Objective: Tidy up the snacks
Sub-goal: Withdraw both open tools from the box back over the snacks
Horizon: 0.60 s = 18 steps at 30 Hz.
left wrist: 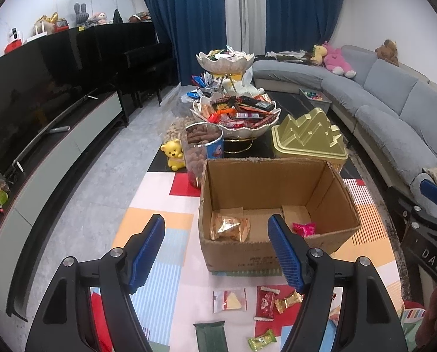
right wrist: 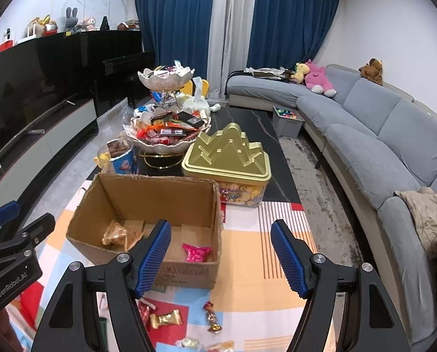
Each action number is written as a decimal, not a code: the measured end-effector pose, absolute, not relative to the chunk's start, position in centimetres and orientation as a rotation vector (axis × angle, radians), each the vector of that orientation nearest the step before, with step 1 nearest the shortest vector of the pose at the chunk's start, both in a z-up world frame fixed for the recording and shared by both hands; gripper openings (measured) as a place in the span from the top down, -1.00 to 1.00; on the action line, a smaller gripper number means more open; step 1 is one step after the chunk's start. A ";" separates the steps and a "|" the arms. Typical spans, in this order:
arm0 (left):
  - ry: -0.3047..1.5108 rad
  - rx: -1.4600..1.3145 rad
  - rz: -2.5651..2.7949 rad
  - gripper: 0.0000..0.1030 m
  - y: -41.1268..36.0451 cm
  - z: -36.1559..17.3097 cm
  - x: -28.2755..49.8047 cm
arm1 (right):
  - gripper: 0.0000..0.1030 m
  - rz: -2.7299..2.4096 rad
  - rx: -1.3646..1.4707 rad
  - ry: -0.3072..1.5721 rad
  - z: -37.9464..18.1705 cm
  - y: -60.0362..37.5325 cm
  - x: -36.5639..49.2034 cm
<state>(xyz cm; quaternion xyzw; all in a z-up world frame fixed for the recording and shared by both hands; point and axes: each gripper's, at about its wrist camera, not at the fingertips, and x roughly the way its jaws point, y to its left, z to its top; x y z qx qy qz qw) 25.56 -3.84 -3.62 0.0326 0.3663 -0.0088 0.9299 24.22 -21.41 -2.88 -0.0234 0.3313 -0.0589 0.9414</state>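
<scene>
An open cardboard box [left wrist: 277, 176] [right wrist: 159, 190] stands on the colourful checked cloth. Inside lie a gold snack packet [left wrist: 230, 227] [right wrist: 117, 234] and a pink packet [left wrist: 304, 228] [right wrist: 196, 252]. Loose snacks lie on the cloth in front of the box: a white packet [left wrist: 229, 299], a red packet [left wrist: 265, 303], a gold candy [left wrist: 288, 300] [right wrist: 165, 319], a dark green bar [left wrist: 211, 336], a green candy [left wrist: 260, 341] and a multicoloured candy [right wrist: 212, 316]. My left gripper [left wrist: 215, 252] is open and empty, above the box's near side. My right gripper [right wrist: 221, 258] is open and empty, by the box's right front corner.
Behind the box stand a gold mountain-lidded candy container [left wrist: 309, 135] [right wrist: 227, 158], a tiered snack bowl stand [left wrist: 236, 117] [right wrist: 168, 129], a jar of nuts [left wrist: 200, 149] and a yellow bear figure [left wrist: 174, 154]. A grey sofa [right wrist: 379, 135] runs along the right, a TV unit [left wrist: 57, 152] along the left.
</scene>
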 end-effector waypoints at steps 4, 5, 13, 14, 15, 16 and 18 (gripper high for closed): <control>0.756 0.065 -0.013 -0.48 -3.8 -4.1 24.8 | -0.39 -0.136 -0.045 0.687 -3.3 -21.7 23.5; 0.758 0.067 -0.014 -0.49 -3.9 -4.3 24.5 | -0.40 -0.141 -0.047 0.690 -3.5 -21.8 23.4; 0.759 0.071 0.014 -0.65 -3.7 -5.6 23.0 | -0.56 -0.166 -0.052 0.713 -4.9 -22.1 21.9; 0.762 0.071 0.017 -0.67 -3.6 -5.8 22.8 | -0.56 -0.166 -0.054 0.717 -5.1 -22.1 21.8; 0.766 0.071 0.020 -0.68 -3.6 -6.0 22.6 | -0.56 -0.165 -0.055 0.721 -5.3 -22.1 21.6; 0.769 0.070 0.021 -0.70 -3.5 -6.2 22.5 | -0.56 -0.163 -0.055 0.726 -5.5 -22.1 21.5; 0.777 0.067 0.024 -0.73 -3.4 -6.6 22.2 | -0.56 -0.162 -0.056 0.735 -6.0 -22.2 21.2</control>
